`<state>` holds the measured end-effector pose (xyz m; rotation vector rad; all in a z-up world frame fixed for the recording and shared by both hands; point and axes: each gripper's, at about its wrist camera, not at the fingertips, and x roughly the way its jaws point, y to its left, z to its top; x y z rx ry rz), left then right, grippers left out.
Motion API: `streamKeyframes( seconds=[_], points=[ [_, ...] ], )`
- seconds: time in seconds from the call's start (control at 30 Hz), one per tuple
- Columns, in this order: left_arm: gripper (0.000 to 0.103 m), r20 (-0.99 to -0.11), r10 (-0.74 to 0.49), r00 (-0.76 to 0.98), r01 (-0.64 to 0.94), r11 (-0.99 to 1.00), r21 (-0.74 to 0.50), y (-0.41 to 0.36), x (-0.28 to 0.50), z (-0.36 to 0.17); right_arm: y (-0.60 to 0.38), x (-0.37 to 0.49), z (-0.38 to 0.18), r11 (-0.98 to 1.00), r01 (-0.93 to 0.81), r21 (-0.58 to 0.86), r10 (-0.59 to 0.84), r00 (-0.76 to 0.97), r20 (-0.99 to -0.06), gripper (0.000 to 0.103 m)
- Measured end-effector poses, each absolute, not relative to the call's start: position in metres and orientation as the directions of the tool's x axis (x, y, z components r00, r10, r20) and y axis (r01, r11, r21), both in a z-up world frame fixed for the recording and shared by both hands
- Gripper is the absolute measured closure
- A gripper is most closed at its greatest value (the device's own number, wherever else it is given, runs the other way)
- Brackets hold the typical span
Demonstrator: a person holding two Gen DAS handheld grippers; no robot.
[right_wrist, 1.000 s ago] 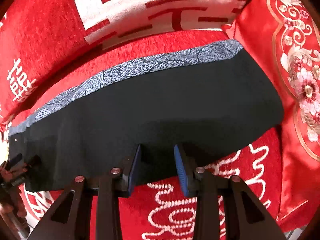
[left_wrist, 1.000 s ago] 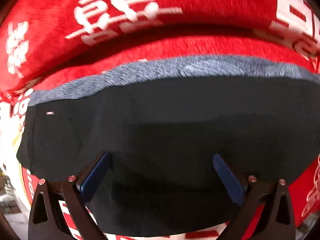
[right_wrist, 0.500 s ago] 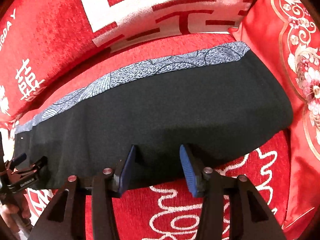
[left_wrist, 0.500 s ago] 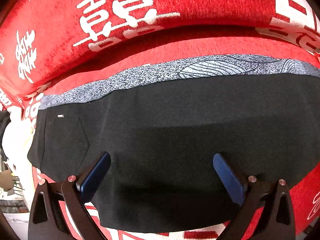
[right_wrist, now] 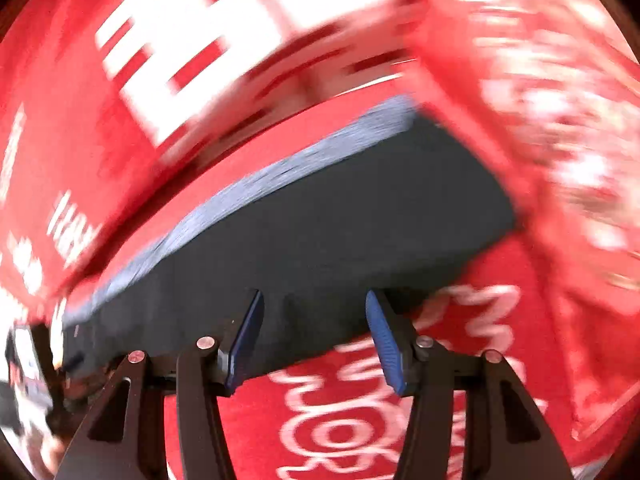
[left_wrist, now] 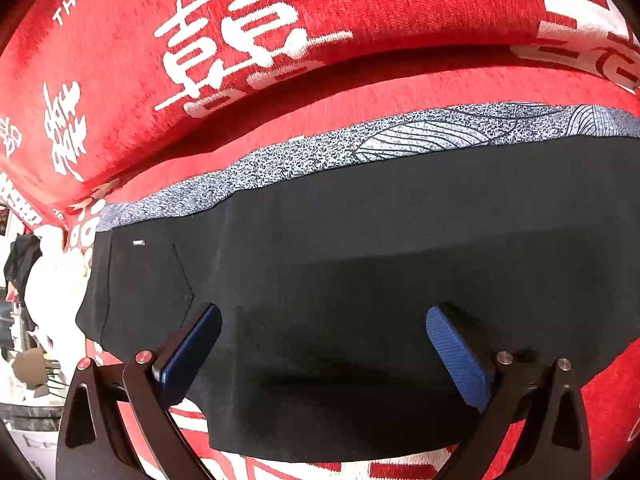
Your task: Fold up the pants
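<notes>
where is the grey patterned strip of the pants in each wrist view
Left wrist: grey patterned strip arcs across the middle, above the black pants.
Right wrist: blurred, it runs diagonally from lower left to upper right.
Shared landmark: the red cushion with white characters behind the strip.

Matt black cloth pants w/ fuzzy red cover
</notes>
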<state>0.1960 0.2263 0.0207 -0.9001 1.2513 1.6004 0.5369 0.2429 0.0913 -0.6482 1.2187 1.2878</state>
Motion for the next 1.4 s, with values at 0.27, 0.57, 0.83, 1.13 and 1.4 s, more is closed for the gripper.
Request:
streamKeyframes(
  seconds=[0.27,0.57,0.83,1.13,1.4],
  points=[
    [0.000,-0.911,0.214,-0.354,-0.935,-0.093,0.342,0.226,0.198,0.020,0.262,0.583,0.077,0.346,-0.915,0.207,0.331,-0.088,-0.939,0.097],
    [0.000,-0.915,0.206,-0.346,-0.938,-0.085,0.336,0.229,0.198,0.020,0.256,0.594,0.071,0.382,-0.891,0.243,0.313,-0.123,-0.942,0.088],
    [0.000,-0.915,0.208,-0.346,-0.938,-0.089,0.335,0.228,0.198,0.020,0.223,0.581,0.066,0.374,-0.876,0.305,0.278,-0.208,-0.938,0.088],
    [0.000,-0.917,0.203,-0.344,-0.939,-0.095,0.332,0.228,0.197,0.020,0.210,0.557,0.057,0.367,-0.847,0.384,0.266,-0.300,-0.916,0.060],
    [0.000,-0.930,0.207,-0.304,-0.953,-0.075,0.295,0.231,0.209,0.029,0.213,0.557,0.059,0.376,-0.836,0.398,0.279,-0.308,-0.910,0.059]
  ],
)
